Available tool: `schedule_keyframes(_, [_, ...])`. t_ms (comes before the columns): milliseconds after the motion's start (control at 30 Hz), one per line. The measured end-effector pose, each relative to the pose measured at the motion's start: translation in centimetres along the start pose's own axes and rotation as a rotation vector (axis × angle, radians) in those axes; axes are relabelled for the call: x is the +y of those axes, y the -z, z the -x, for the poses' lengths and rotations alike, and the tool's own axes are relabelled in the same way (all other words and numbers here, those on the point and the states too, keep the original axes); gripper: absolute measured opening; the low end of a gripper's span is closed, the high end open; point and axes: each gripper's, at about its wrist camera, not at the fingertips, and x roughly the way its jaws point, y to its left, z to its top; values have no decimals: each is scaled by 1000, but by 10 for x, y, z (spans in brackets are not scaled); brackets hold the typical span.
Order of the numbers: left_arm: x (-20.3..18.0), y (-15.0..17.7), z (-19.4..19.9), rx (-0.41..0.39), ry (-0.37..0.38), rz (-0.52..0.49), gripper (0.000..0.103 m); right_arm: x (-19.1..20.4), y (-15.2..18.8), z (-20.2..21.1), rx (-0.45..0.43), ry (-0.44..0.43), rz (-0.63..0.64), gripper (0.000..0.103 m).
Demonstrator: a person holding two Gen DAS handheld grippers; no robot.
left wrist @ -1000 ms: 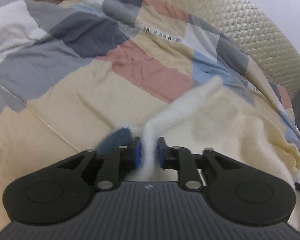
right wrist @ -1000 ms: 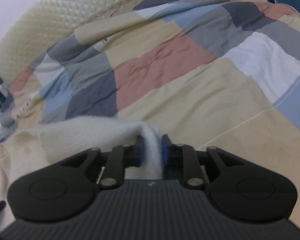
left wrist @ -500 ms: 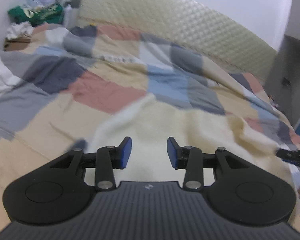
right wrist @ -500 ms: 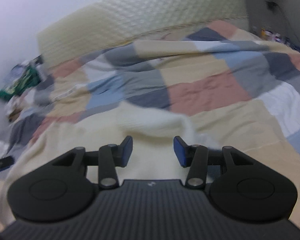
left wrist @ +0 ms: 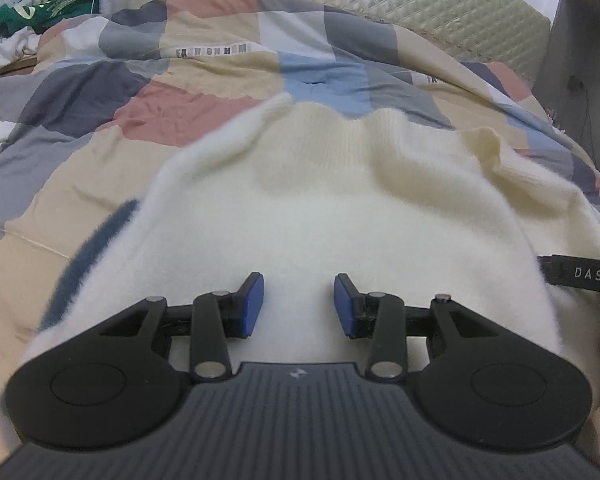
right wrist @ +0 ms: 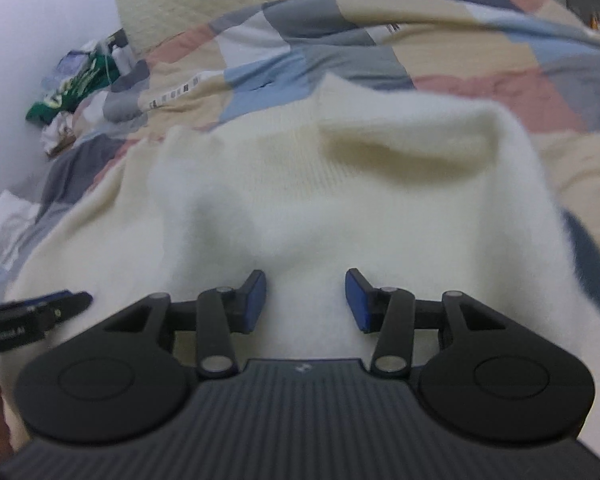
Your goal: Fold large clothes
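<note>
- Cream sweater [left wrist: 308,216] is lying on the patchwork duvet [left wrist: 148,112], filling the middle of both wrist views. Ribbed edge sits up around 12 o'clock, toward the quilted headboard [left wrist: 440,8].
- Left gripper [left wrist: 299,304]: jaws have just been opening and are spread now, blue pads clear of the knit, nothing between them but the sweater lying underneath.
- Right gripper [right wrist: 306,300]: same deal, it let go in the last moment, jaws apart, not pinching anything.
- A dark blue band [left wrist: 96,248] of the sweater peeks out at about 9 o'clock in the left view and about 3 o'clock in the right one.
- In the left view the other tool pokes in at 3 o'clock; in the right view, at 9 o'clock.
- My read: one fold just got laid down and released, so we're between folds.
- Next move probably needs both grippers to find a fresh edge, likely the near hem or a side, close on a thin layer of fuzzy knit, then carry it over evenly so the stack doesn't bunch.
</note>
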Motion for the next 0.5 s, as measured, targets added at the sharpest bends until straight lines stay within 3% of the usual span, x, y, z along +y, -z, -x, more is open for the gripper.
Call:
schedule_keyframes(133, [4, 0, 19, -7, 10, 46, 47, -2, 5, 7, -5, -4, -14, 46])
schedule_keyframes(333, [-2, 15, 74, -38, 56, 73, 65, 0, 11, 38, -3, 22, -21, 46])
schedule_keyframes(500, [2, 34, 104, -34, 74, 156, 70, -13, 9, 74, -78, 64, -77, 47])
